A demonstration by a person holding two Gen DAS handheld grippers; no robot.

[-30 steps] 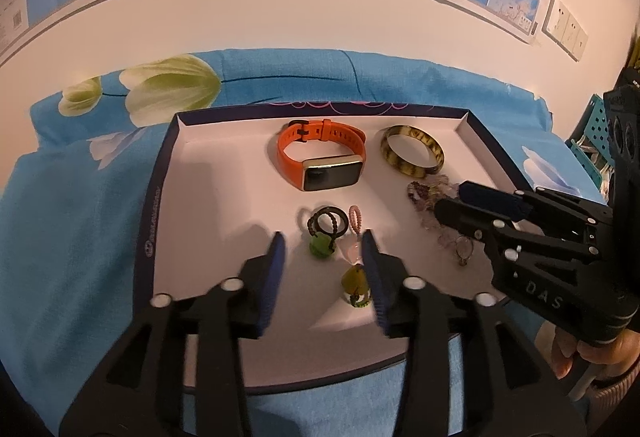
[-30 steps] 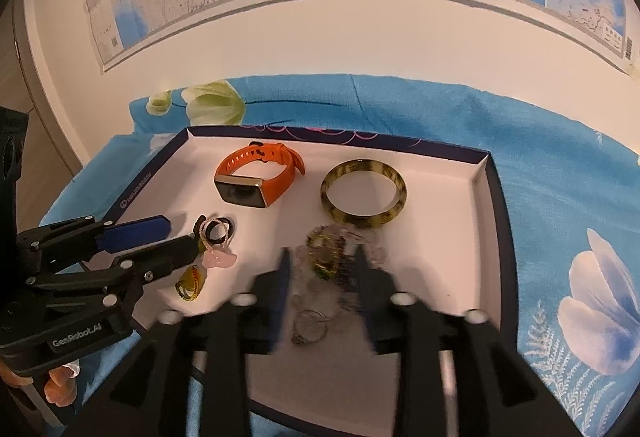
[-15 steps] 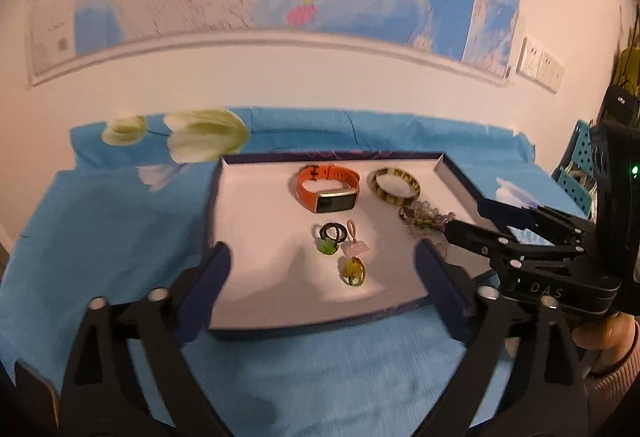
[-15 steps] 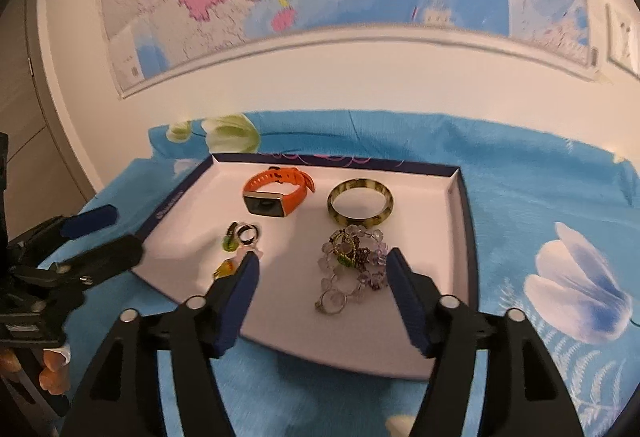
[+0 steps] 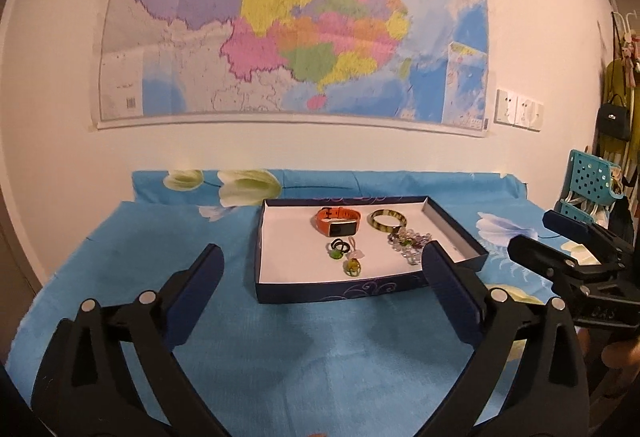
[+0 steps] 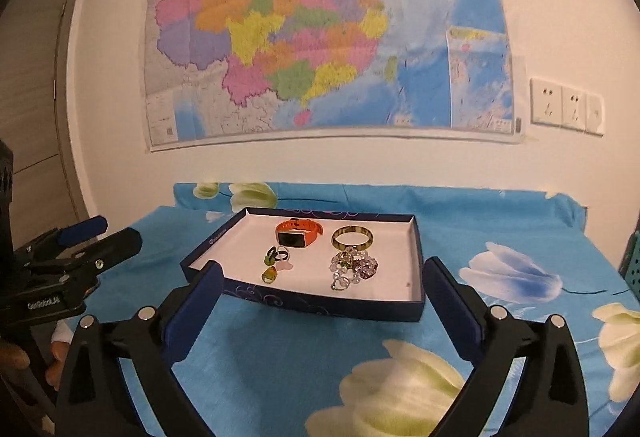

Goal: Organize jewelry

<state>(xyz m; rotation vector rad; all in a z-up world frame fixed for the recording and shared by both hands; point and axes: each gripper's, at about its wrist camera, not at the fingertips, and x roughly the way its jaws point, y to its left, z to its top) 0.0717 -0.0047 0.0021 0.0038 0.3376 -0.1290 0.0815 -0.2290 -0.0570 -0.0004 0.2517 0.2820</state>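
A dark blue tray (image 5: 340, 291) (image 6: 320, 307) with a white floor sits on a blue floral cloth. In it lie an orange smart band (image 5: 338, 221) (image 6: 298, 233), a mottled bangle (image 5: 387, 219) (image 6: 352, 238), a heap of beaded bracelets (image 5: 409, 240) (image 6: 352, 265) and a few small rings (image 5: 343, 251) (image 6: 274, 261). My left gripper (image 5: 322, 277) is open and empty, held back in front of the tray. My right gripper (image 6: 320, 293) is open and empty, also in front of the tray.
The blue floral cloth (image 5: 280, 349) covers the table up to the white wall with a large map (image 5: 296, 21). A teal perforated basket (image 5: 592, 185) stands at the right. Each gripper shows at the side of the other's view.
Both grippers have pulled back and up from inside the tray and opened wide. The jewelry has stayed lying in the tray.
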